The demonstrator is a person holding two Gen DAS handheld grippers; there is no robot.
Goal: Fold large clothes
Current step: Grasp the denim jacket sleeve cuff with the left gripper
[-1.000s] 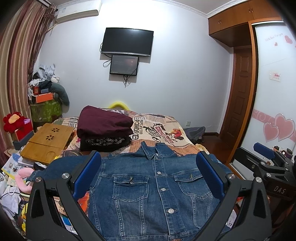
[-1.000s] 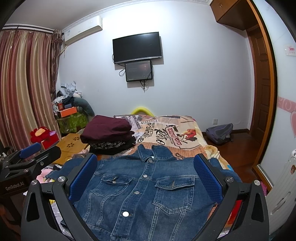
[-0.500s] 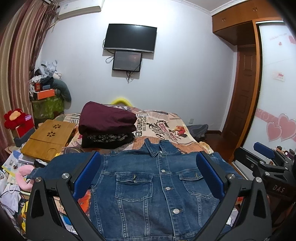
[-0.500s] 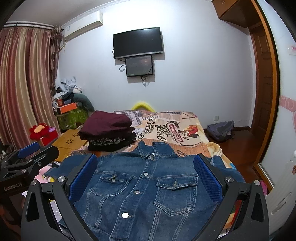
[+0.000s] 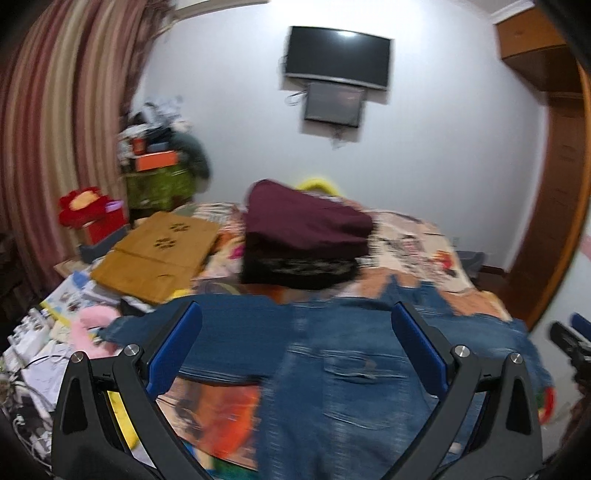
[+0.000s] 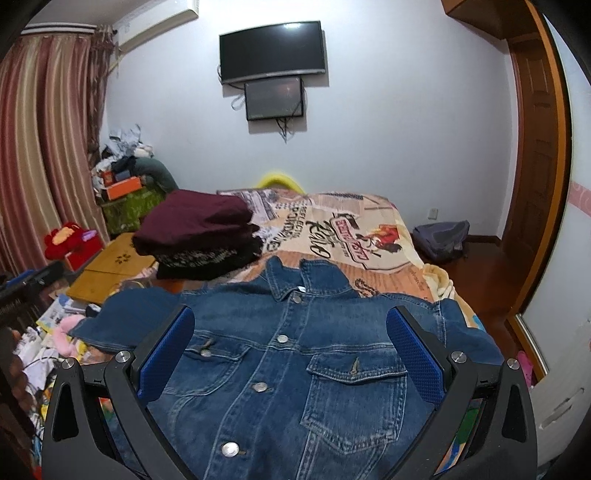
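the denim jacket (image 6: 288, 362) lies flat, front up, on the bed (image 6: 376, 236). both the left gripper (image 5: 295, 354) and the right gripper (image 6: 291, 354) hover above it, fingers spread and empty. just past the collar sits a stack of folded clothes (image 6: 195, 232); a wooden tray (image 5: 159, 254) lies at the left.

This is a bedroom in a home. A bed (image 6: 424, 266) with a printed cartoon-pattern cover fills the middle, carrying a stack of folded maroon and black clothes (image 6: 195, 236). A black flat-screen television (image 6: 272, 51) hangs on the pale wall above a smaller dark screen (image 6: 274, 99), with a white air-conditioning unit (image 6: 155, 27) high up by the striped pink-and-cream curtains (image 6: 40, 147). A brown wooden door (image 6: 535, 155), a grey backpack on the wooden floor (image 6: 439, 238) and a red plush toy (image 6: 61, 242) sit round the edges.
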